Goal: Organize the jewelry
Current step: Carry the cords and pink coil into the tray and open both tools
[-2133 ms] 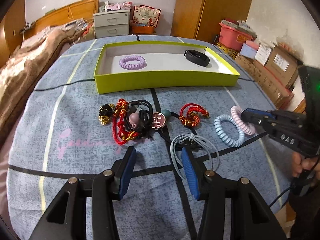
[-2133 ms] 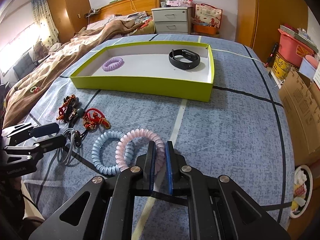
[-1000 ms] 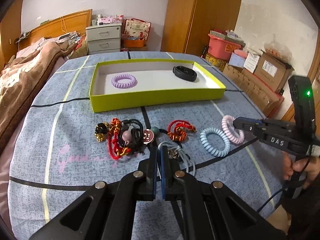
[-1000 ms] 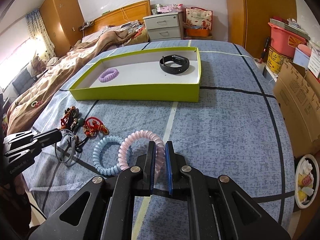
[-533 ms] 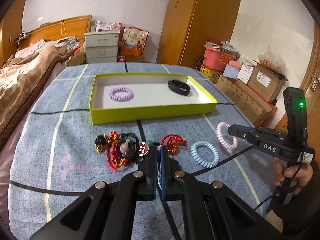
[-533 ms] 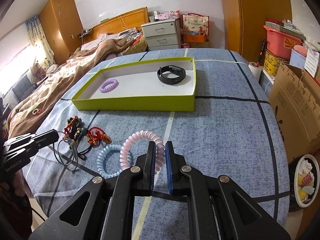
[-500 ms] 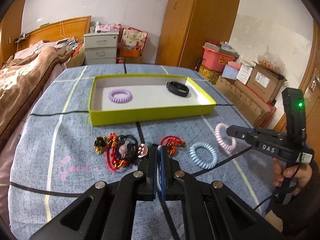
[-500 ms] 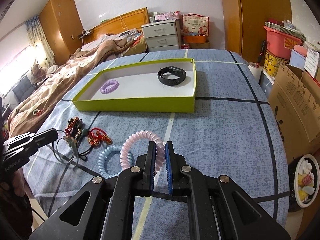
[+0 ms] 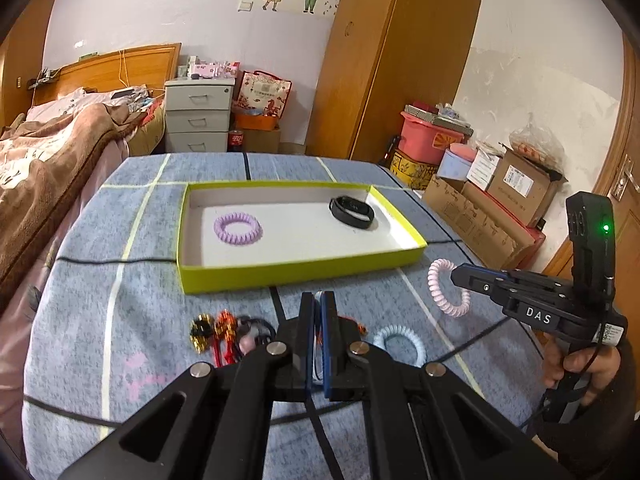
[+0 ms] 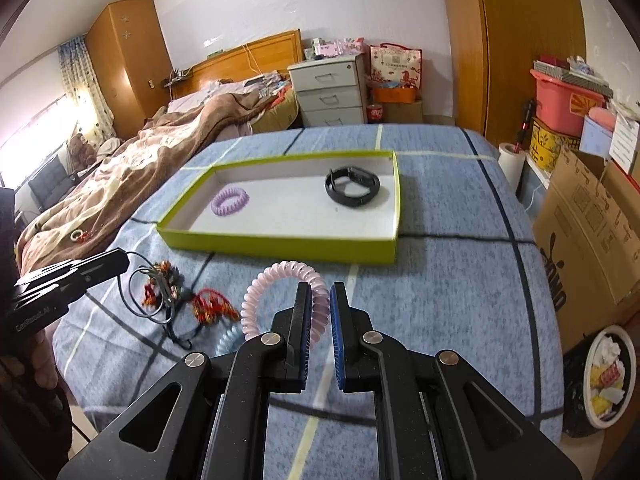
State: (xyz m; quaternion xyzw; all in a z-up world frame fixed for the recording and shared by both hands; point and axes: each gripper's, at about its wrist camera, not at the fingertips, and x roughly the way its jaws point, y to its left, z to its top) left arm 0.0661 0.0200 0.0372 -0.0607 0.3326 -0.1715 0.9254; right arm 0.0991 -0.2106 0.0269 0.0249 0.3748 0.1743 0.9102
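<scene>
Left gripper (image 9: 318,312) clamped on thin grey cord loop (image 10: 138,288), right gripper (image 10: 320,312) pinching pink spiral hair tie (image 10: 280,284), both lifted before yellow-green cardboard tray (image 9: 300,268), pale blue coil tie (image 9: 400,340) lying on blue bedspread (image 10: 440,280).

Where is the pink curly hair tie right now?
The pink coil hair tie is pinched in the right gripper, lifted above the blue bedspread, just in front of the green box.

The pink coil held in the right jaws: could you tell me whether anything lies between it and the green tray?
Nothing visible does. The pink coil hangs clear of the bedspread, and only bare cloth lies between it and the green tray, whose low near wall it must clear.
</scene>
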